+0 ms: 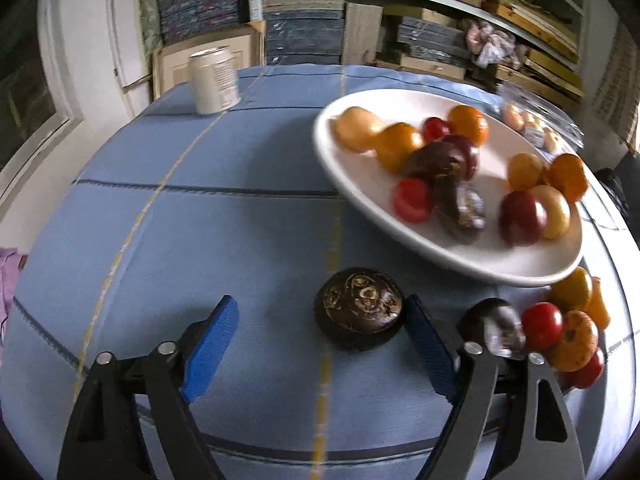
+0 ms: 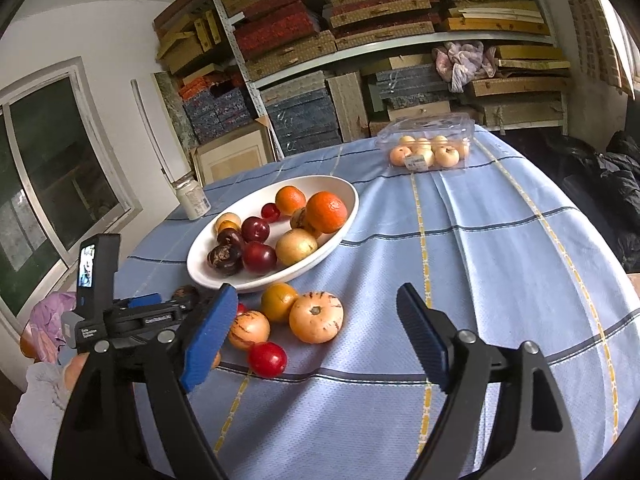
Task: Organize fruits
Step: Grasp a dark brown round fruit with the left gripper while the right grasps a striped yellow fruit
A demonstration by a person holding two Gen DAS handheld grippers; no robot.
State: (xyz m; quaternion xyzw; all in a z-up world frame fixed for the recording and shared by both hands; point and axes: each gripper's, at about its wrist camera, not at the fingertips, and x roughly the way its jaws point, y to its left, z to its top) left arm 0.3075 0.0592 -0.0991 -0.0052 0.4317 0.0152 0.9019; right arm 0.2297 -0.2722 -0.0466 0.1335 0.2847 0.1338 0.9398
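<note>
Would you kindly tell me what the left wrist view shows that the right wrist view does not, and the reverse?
Only the left wrist view: a dark brown chestnut-like fruit lying alone on the cloth, inside the open left gripper, beside its right finger.

Only the right wrist view: the open right gripper with nothing in it, and a window.

Both: the white bowl of fruit, the can, the clear fruit box, the blue tablecloth.

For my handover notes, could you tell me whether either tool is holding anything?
Neither: the left tool stands open around a dark fruit on the cloth, and the right tool is open and empty.
</note>
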